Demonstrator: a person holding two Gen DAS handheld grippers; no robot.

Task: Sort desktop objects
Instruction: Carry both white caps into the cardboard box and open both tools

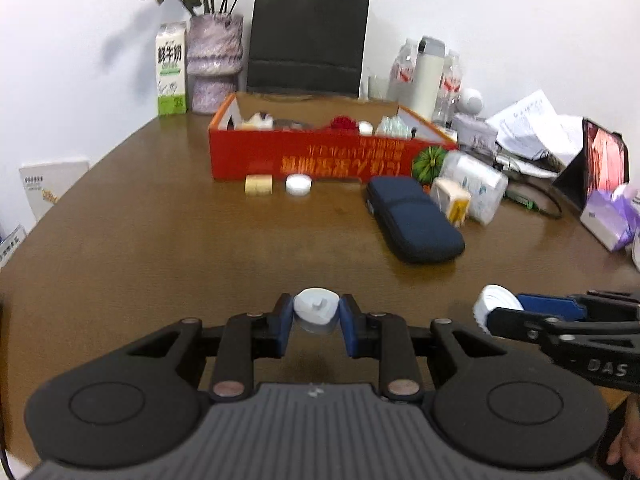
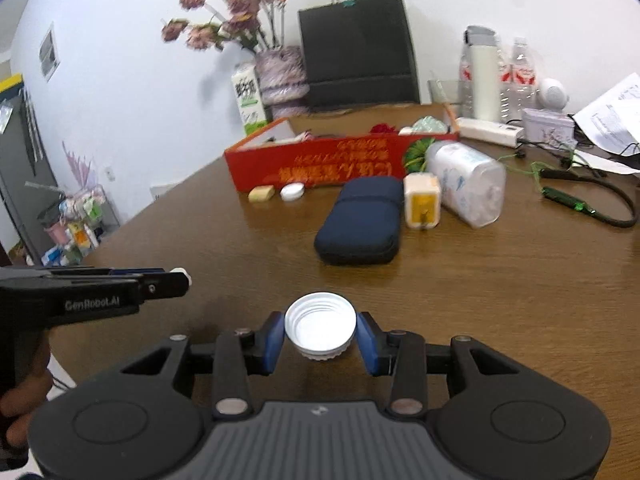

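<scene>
L gripper (image 1: 316, 318) clamped on small white stopper (image 1: 316, 307), R gripper (image 2: 320, 334) clamped on white screw cap (image 2: 320, 325), both held above brown table (image 1: 168, 248); red box (image 1: 312, 156) at 12 o'clock, navy case (image 2: 362, 220) nearer

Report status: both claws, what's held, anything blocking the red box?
Left claw shut on small white container. Right claw shut on white screw lid, open side up. Red box ahead; navy pouch lies between, right of centre.
</scene>
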